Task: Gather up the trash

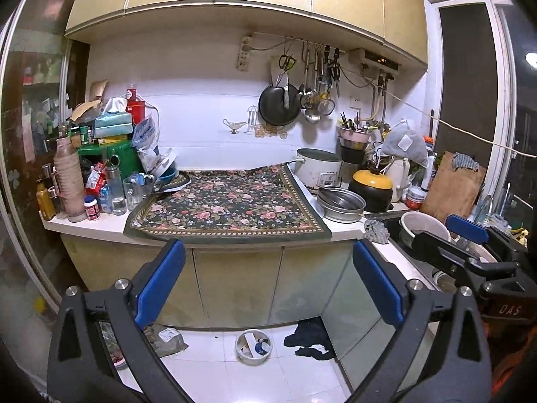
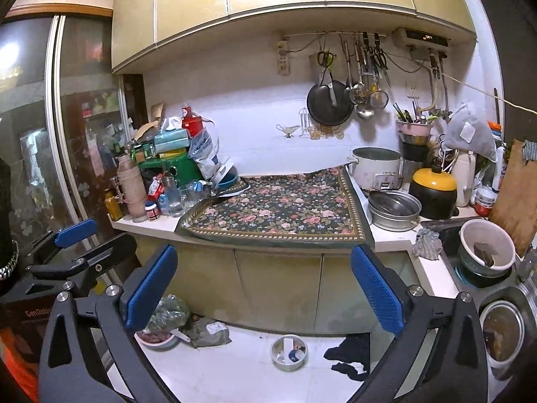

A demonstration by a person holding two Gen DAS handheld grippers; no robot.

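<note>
My left gripper (image 1: 268, 282) is open and empty, held in the air in front of the kitchen counter. My right gripper (image 2: 263, 285) is open and empty too, at about the same height; it also shows at the right of the left wrist view (image 1: 466, 231). On the white floor below stand a small white bowl (image 1: 253, 346) (image 2: 289, 352) with scraps in it, a grey crumpled packet (image 1: 169, 337) (image 2: 209, 330) and a dark cloth (image 1: 310, 337) (image 2: 350, 352). A bag of greens (image 2: 167, 312) lies over a pink bowl (image 2: 156, 339) at the left.
A floral cloth (image 1: 228, 208) covers the counter middle. Bottles, jars and boxes (image 1: 97, 168) crowd its left end. A rice cooker (image 1: 319, 168), steel pans (image 1: 340, 203) and a yellow-lidded pot (image 1: 371, 184) stand right. The sink (image 2: 483, 255) holds bowls. Cabinet doors (image 1: 235, 285) lie below.
</note>
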